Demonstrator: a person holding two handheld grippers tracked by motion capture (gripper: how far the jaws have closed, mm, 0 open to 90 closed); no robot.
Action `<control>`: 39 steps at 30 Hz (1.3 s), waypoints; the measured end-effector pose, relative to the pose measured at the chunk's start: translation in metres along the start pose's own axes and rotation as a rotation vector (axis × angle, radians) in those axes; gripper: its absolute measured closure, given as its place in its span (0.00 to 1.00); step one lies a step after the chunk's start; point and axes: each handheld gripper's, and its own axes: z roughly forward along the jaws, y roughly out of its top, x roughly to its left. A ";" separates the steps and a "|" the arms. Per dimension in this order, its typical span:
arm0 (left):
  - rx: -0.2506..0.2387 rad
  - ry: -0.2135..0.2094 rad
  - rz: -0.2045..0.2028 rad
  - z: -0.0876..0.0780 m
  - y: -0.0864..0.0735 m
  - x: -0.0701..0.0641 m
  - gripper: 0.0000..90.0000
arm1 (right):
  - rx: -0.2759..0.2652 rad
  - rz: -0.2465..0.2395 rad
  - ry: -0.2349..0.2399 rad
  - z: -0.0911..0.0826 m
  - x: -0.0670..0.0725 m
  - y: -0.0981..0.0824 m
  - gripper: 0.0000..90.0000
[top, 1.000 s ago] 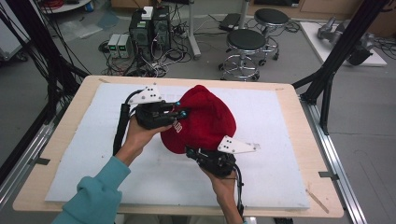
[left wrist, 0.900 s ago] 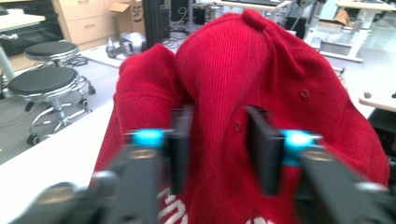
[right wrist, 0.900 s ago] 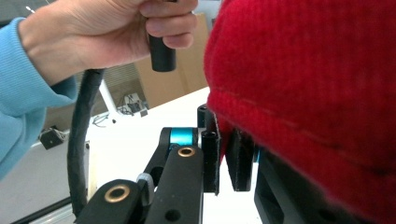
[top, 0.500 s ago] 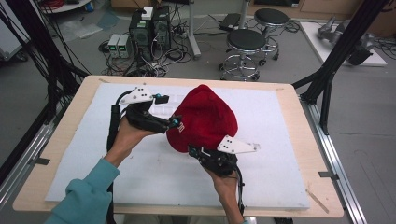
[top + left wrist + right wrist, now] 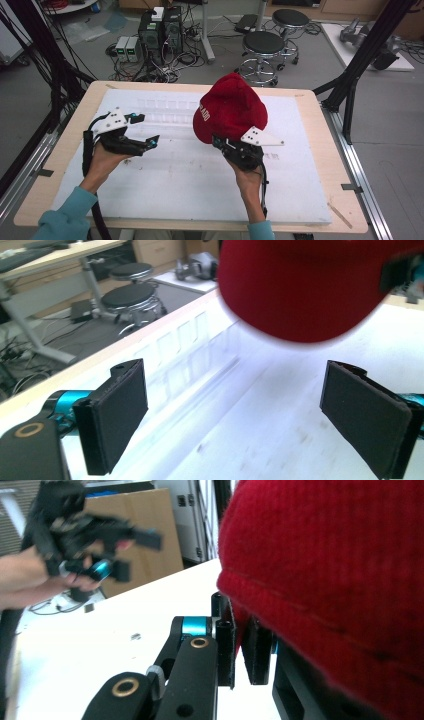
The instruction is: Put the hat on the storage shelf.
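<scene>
Since the earlier frames, the red cap (image 5: 231, 109) has risen from the white mat (image 5: 175, 175) and now hangs above it, while the left gripper (image 5: 141, 131) has drawn away from the cap toward the left side of the table (image 5: 75, 130).

Table: a light wooden top, most of it covered by the white mat; stools and computer cases stand on the floor beyond its far edge.

Cap: red fabric with pale lettering on its front, held up over the centre-right of the mat. Its lower edge is pinched by the right gripper (image 5: 220, 142). In the left gripper view the cap (image 5: 310, 285) fills the upper right, clear of both pads.

Right gripper: held from below by the person's right hand (image 5: 246, 175). In the right gripper view its jaws stand nearly together, with the hem of the cap (image 5: 330, 580) clamped between them.

Left gripper: held by the left hand (image 5: 102, 162) low over the mat, well apart from the cap. Its jaws are spread wide with nothing between them; the pads (image 5: 120, 410) face each other across bare mat.
</scene>
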 end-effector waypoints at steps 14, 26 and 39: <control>-0.031 0.063 -0.058 -0.053 -0.074 0.024 0.13 | 0.024 -0.008 -0.099 0.008 -0.027 0.021 0.95; -0.103 0.116 -0.102 -0.065 -0.108 0.018 0.13 | 0.111 -0.027 -0.160 0.035 -0.054 0.032 0.95; -0.193 0.177 -0.094 -0.070 -0.119 0.012 0.13 | 0.167 -0.015 -0.191 0.060 -0.068 0.024 0.95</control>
